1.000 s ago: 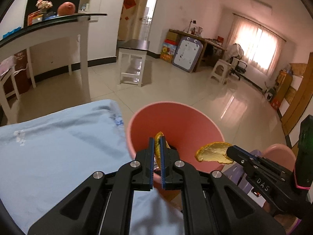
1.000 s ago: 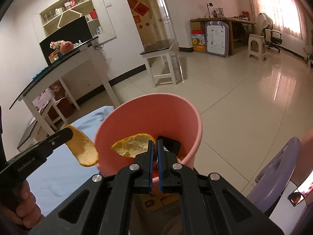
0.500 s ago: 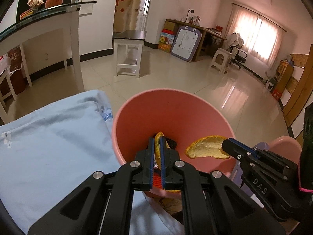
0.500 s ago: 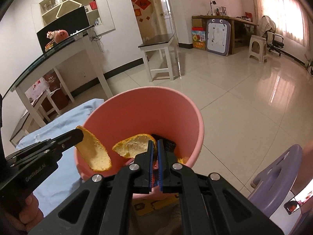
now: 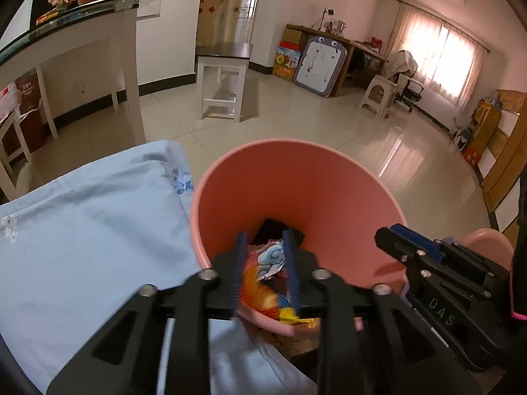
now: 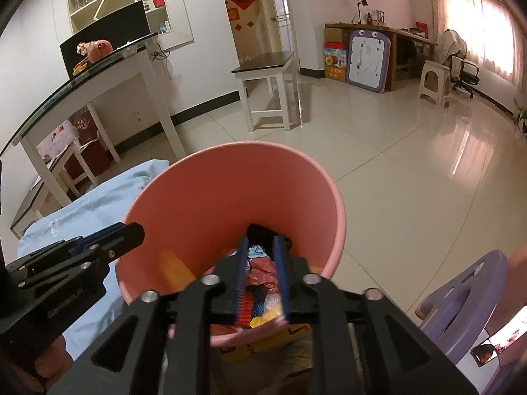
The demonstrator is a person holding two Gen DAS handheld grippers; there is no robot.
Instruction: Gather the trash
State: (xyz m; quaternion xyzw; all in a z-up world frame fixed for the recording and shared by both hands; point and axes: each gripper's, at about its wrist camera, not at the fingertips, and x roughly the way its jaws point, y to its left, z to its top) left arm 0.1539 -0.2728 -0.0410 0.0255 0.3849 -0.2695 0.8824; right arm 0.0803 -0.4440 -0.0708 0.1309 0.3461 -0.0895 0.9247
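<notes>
I'm holding both grippers over the pink bin (image 5: 296,177), tilted down into its mouth. My left gripper (image 5: 265,268) is opening, jaws blurred, and I see nothing pinched between them, only the trash (image 5: 268,258) lying on the bin floor beyond the tips. My right gripper (image 6: 260,270) is opening too, nothing caught in it; in the left view it is poking in at about 3 o'clock over the rim. A blurred orange scrap (image 6: 174,268) is showing against the inner wall at 9 o'clock of the right tips; falling or stuck, I cannot tell. So the trash is sitting in the bin, straight ahead and below both tools. I reckon this drop is done, and the blue cloth (image 5: 85,217) at 9 o'clock, nearer my left, is where I'm looking next.
</notes>
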